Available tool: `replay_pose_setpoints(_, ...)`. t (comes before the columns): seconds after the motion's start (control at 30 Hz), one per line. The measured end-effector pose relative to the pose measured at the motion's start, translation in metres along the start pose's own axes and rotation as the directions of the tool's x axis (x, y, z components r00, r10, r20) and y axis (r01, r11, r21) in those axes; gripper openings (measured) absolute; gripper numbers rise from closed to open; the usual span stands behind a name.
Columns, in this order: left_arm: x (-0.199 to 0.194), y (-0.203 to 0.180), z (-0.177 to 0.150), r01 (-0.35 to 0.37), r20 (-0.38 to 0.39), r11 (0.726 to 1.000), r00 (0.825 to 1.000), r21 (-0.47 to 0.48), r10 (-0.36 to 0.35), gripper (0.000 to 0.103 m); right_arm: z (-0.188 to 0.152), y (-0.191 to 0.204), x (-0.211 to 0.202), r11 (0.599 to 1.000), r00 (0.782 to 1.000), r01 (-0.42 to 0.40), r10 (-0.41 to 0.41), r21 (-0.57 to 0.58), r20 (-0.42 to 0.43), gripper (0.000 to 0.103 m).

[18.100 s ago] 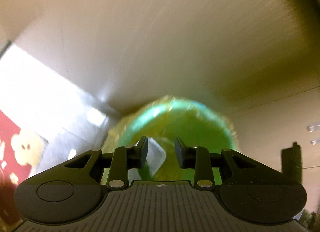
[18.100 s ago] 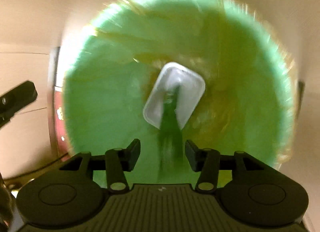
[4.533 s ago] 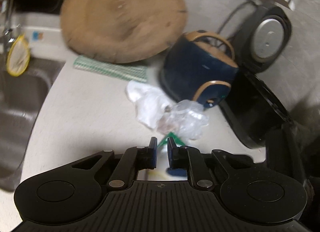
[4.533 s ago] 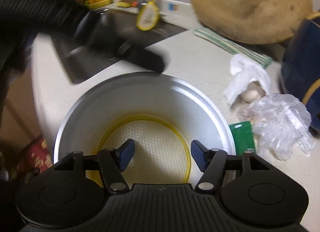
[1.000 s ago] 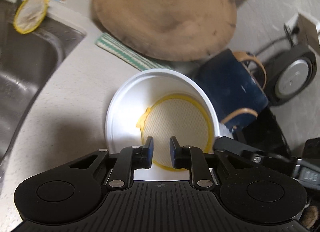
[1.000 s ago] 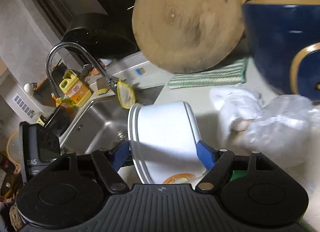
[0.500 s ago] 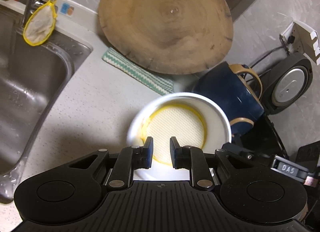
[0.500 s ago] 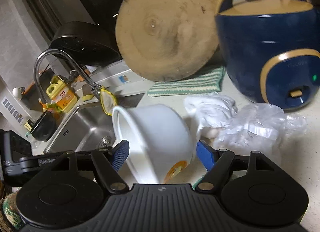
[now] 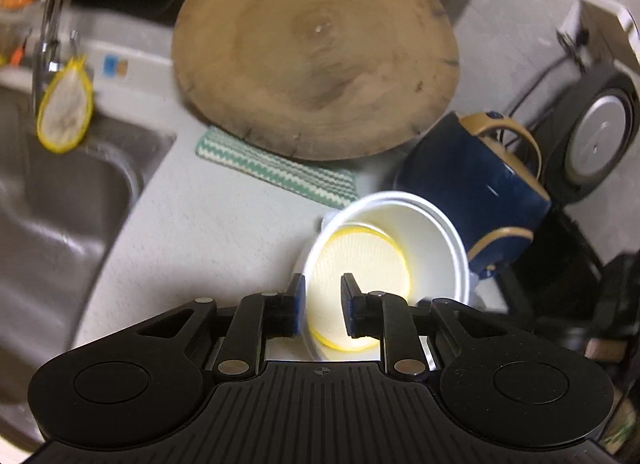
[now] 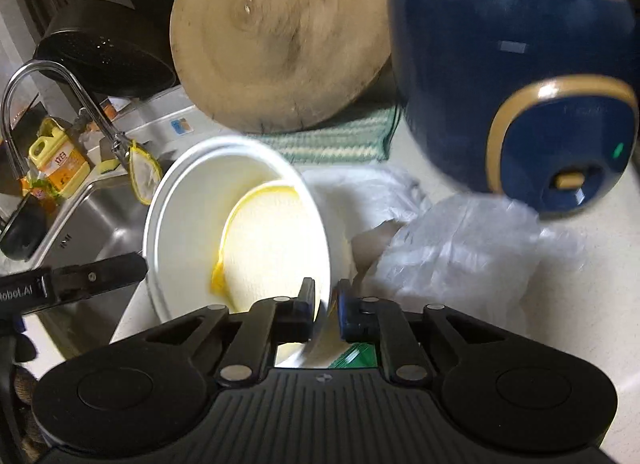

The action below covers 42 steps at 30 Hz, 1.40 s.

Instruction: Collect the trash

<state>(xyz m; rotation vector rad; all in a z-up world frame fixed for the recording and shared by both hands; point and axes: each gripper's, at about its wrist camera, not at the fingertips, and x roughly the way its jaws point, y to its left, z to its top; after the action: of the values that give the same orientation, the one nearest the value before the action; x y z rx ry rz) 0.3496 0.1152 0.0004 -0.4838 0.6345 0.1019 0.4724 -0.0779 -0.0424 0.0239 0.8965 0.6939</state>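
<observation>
One white paper bowl (image 10: 240, 224) sat centre frame, tilted, mouth toward the cameras, over the desk (image 9: 208, 232). Two hand-held grippers pinched its rim: left (image 9: 322, 310), right (image 10: 325, 310) just closed narrow. One rice cooker (image 10: 516, 76), one round wooden board (image 9: 316, 52), clear plastic bag (image 10: 460, 256) crowded behind.
</observation>
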Motion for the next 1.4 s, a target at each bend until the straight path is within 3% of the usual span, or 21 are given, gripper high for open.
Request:
replay_pose_setpoints(0.2,-0.007,-0.002,0.001,-0.010,0.010,1.000,1.000,0.021,0.009,0.022,0.016,0.018,-0.019,0.985,0.991,0.109,-0.097,-0.132,0.092,0.007)
replay_pose_setpoints(0.33,-0.025,0.019,-0.007,-0.014,0.033,1.000,0.999,-0.028,0.015,0.022,0.028,0.051,-0.023,0.919,0.961,0.258,-0.212,-0.299,0.176,0.007)
replay_pose_setpoints(0.4,-0.038,0.038,-0.014,-0.021,0.051,0.997,0.998,-0.072,0.025,0.022,0.032,0.077,-0.026,0.829,0.911,0.398,-0.305,-0.393,0.278,0.007)
replay_pose_setpoints(0.43,-0.046,0.050,-0.019,-0.030,0.063,0.994,0.997,-0.103,0.037,0.022,0.029,0.095,-0.028,0.750,0.863,0.493,-0.356,-0.441,0.359,0.006)
replay_pose_setpoints(0.47,-0.052,0.063,-0.024,-0.042,0.071,0.990,0.996,-0.131,0.051,0.022,0.021,0.117,-0.027,0.635,0.793,0.600,-0.396,-0.486,0.462,0.007)
replay_pose_setpoints(0.5,-0.058,0.076,-0.029,-0.054,0.076,0.986,0.995,-0.160,0.067,0.022,0.008,0.134,-0.023,0.534,0.734,0.675,-0.415,-0.510,0.537,0.011)
replay_pose_setpoints(0.53,-0.064,0.091,-0.034,-0.061,0.081,0.980,0.994,-0.192,0.078,0.022,-0.014,0.154,-0.016,0.434,0.690,0.723,-0.418,-0.537,0.591,0.017)
replay_pose_setpoints(0.57,-0.068,0.102,-0.039,-0.062,0.085,0.974,0.993,-0.217,0.082,0.022,-0.043,0.172,-0.008,0.378,0.695,0.719,-0.391,-0.584,0.603,0.020)
replay_pose_setpoints(0.6,-0.070,0.114,-0.043,-0.058,0.084,0.969,0.993,-0.240,0.081,0.022,-0.070,0.186,0.000,0.336,0.716,0.697,-0.358,-0.633,0.599,0.030)
replay_pose_setpoints(0.63,-0.070,0.124,-0.048,-0.051,0.079,0.964,0.994,-0.261,0.074,0.022,-0.107,0.200,0.012,0.266,0.730,0.680,-0.335,-0.683,0.596,0.037)
replay_pose_setpoints(0.67,-0.070,0.131,-0.052,-0.036,0.073,0.959,0.996,-0.280,0.059,0.022,-0.136,0.209,0.021,0.213,0.739,0.666,-0.316,-0.715,0.594,0.050)
replay_pose_setpoints(0.7,-0.070,0.136,-0.057,-0.014,0.069,0.955,0.997,-0.297,0.036,0.022,-0.159,0.215,0.025,0.175,0.745,0.657,-0.294,-0.733,0.598,0.068)
replay_pose_setpoints(0.73,-0.070,0.140,-0.061,0.013,0.065,0.950,0.998,-0.312,0.008,0.022,-0.174,0.219,0.027,0.159,0.756,0.644,-0.281,-0.748,0.591,0.072)
replay_pose_setpoints(0.77,-0.069,0.141,-0.063,0.032,0.062,0.947,0.998,-0.319,-0.013,0.022,-0.183,0.222,0.026,0.175,0.776,0.620,-0.280,-0.765,0.565,0.072)
replay_pose_setpoints(0.83,-0.066,0.138,-0.064,0.063,0.063,0.946,0.997,-0.318,-0.045,0.022,-0.184,0.224,0.017,0.256,0.823,0.561,-0.276,-0.787,0.496,0.074)
replay_pose_setpoints(0.97,-0.060,0.120,-0.060,0.095,0.054,0.958,0.995,-0.272,-0.083,0.022,-0.170,0.214,-0.004,0.408,0.878,0.477,-0.262,-0.778,0.401,0.074)
replay_pose_setpoints(1.1,-0.059,0.110,-0.056,0.122,0.077,0.959,0.991,-0.257,-0.105,0.022,-0.151,0.188,-0.043,0.618,0.943,0.326,-0.166,-0.715,0.287,0.083)
replay_pose_setpoints(1.2,-0.058,0.113,-0.051,0.095,0.113,0.956,0.991,-0.276,-0.066,0.022,-0.129,0.158,-0.063,0.785,0.965,0.222,-0.095,-0.578,0.243,0.083)
replay_pose_setpoints(1.27,-0.054,0.118,-0.050,0.074,0.112,0.952,0.993,-0.297,-0.042,0.022,-0.110,0.134,-0.066,0.880,0.968,0.181,-0.082,-0.439,0.236,0.083)
replay_pose_setpoints(1.33,-0.046,0.121,-0.051,0.066,0.079,0.951,0.996,-0.303,-0.044,0.022,-0.093,0.108,-0.059,0.938,0.969,0.165,-0.098,-0.303,0.226,0.083)
replay_pose_setpoints(1.4,-0.036,0.117,-0.054,0.064,0.049,0.955,0.997,-0.291,-0.052,0.022,-0.086,0.088,-0.044,0.974,0.988,0.057,-0.024,-0.218,0.151,0.083)
